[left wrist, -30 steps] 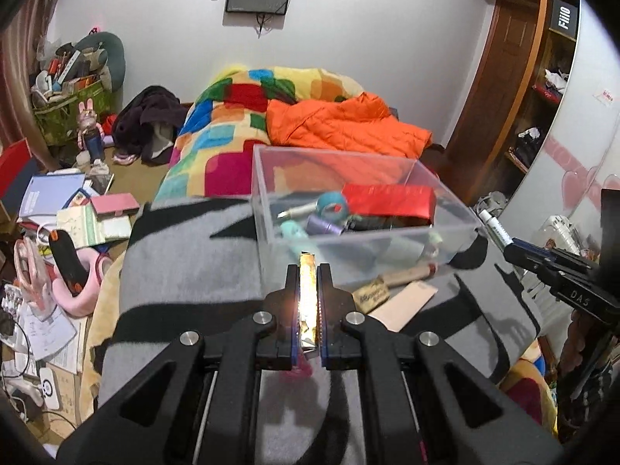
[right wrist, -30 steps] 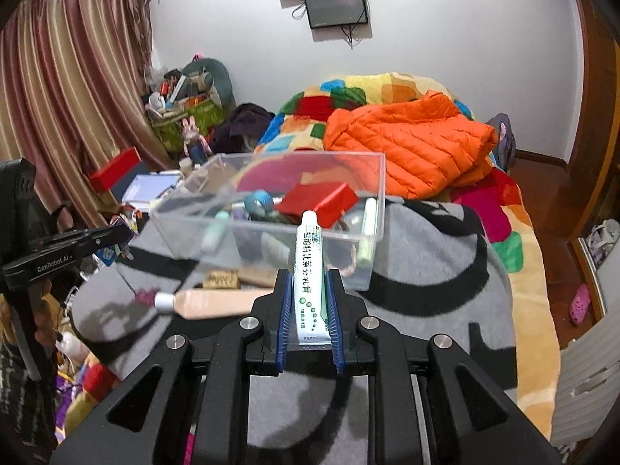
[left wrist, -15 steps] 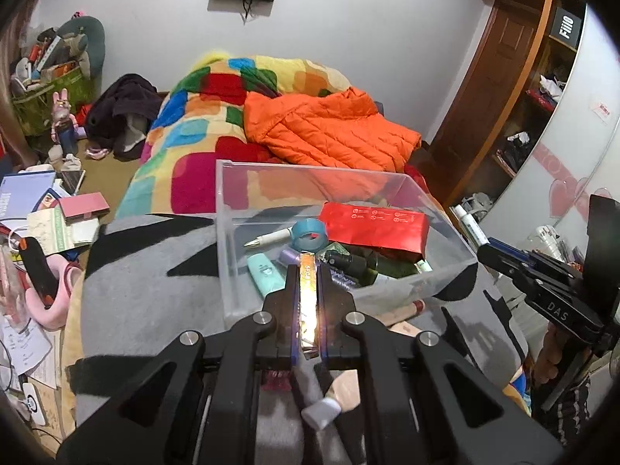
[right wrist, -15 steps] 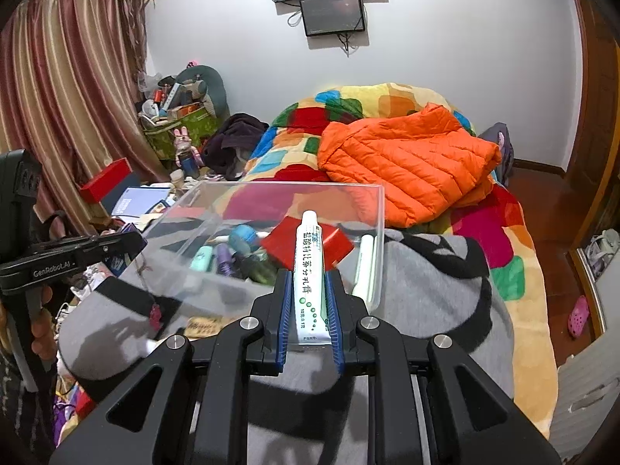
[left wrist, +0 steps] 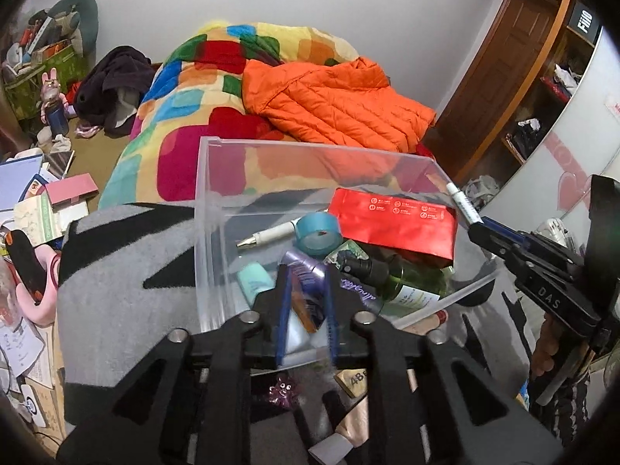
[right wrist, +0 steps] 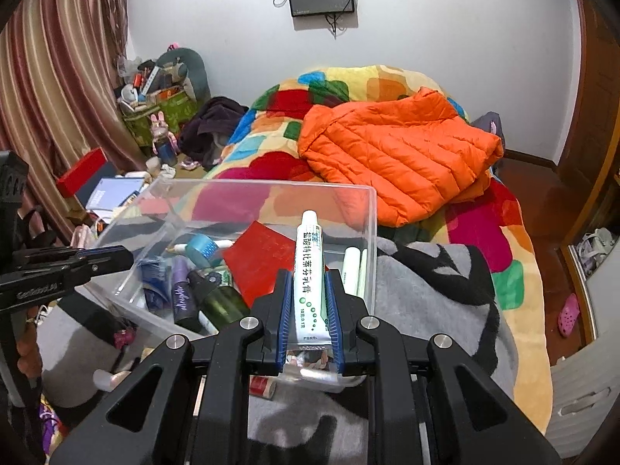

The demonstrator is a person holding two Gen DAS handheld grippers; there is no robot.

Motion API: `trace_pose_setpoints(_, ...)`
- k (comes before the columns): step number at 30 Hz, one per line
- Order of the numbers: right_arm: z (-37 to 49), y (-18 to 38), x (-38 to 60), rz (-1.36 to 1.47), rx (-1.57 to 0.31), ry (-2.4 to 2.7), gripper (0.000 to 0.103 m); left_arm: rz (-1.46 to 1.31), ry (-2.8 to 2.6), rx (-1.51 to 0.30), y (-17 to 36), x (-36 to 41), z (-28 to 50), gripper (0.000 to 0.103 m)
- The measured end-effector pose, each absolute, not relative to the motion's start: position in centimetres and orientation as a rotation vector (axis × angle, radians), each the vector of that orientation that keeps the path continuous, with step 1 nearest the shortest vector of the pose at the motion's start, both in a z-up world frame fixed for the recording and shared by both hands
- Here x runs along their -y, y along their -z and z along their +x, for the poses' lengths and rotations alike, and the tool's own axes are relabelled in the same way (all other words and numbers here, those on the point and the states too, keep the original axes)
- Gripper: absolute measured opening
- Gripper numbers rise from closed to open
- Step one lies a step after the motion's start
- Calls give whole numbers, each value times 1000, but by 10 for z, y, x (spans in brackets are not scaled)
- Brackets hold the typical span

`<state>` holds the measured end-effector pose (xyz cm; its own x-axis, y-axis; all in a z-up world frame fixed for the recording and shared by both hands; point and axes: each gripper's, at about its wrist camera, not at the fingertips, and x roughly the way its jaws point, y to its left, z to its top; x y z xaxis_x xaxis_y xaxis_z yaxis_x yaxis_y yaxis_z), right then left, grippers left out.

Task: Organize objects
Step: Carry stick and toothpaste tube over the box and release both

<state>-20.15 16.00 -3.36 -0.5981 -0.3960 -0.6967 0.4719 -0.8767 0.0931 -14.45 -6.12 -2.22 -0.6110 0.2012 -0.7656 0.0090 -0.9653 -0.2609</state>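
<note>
A clear plastic bin (left wrist: 217,209) sits on a grey and black blanket (left wrist: 116,271) at the foot of a bed, and both grippers hang over its near side. The left gripper (left wrist: 306,310) has its jaws apart above the bin, with a small orange and dark packet (left wrist: 306,306) lying loose between them, touching neither blue pad as far as can be seen. The right gripper (right wrist: 308,310) is clamped on a white ointment tube (right wrist: 308,271), cap end pointing forward over the bin's near wall. Inside the bin lie a red box (left wrist: 395,221), a roll of blue tape (left wrist: 317,232), a white pen (left wrist: 267,234), a purple tube (left wrist: 306,267), a pale teal tube (left wrist: 254,283) and a green glass bottle (left wrist: 410,283) with a black sprayer, crowded toward the middle. Just outside the near wall rest a purple toy figure (left wrist: 283,389) and a beige tube (left wrist: 354,422). Beyond the bin, an orange jacket (right wrist: 395,155) is spread on a patchwork quilt (right wrist: 507,232).
</note>
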Motion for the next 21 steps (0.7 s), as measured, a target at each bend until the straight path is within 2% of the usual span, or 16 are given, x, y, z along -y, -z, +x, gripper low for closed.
trace_pose_setpoints(3, -202, 38, -155, 1047, -163, 2423, 16, -1310, -2712, 352, 19, 60, -141, 39)
trace_pose_setpoints(6, -199, 39, -151, 1054, -189, 2414, 18, -1280, -2732, 318, 12, 57, -134, 45)
trace_pose_setpoints(8, -197, 38, -151, 1061, -186, 2402, 25, -1263, -2741, 296, 7, 55, -128, 47)
trace_pose_setpoints(10, -194, 33, -154, 1054, -164, 2398, 38, -1248, -2746, 290, 3, 54, -123, 50)
trace_pose_setpoints(12, -189, 27, -156, 1026, -155, 2404, 42, -1236, -2757, 286, -1, 54, -116, 56)
trace_pose_setpoints(21, -154, 1, -164, 926, -142, 2386, 57, -1235, -2777, 199, 1, 44, -76, 64)
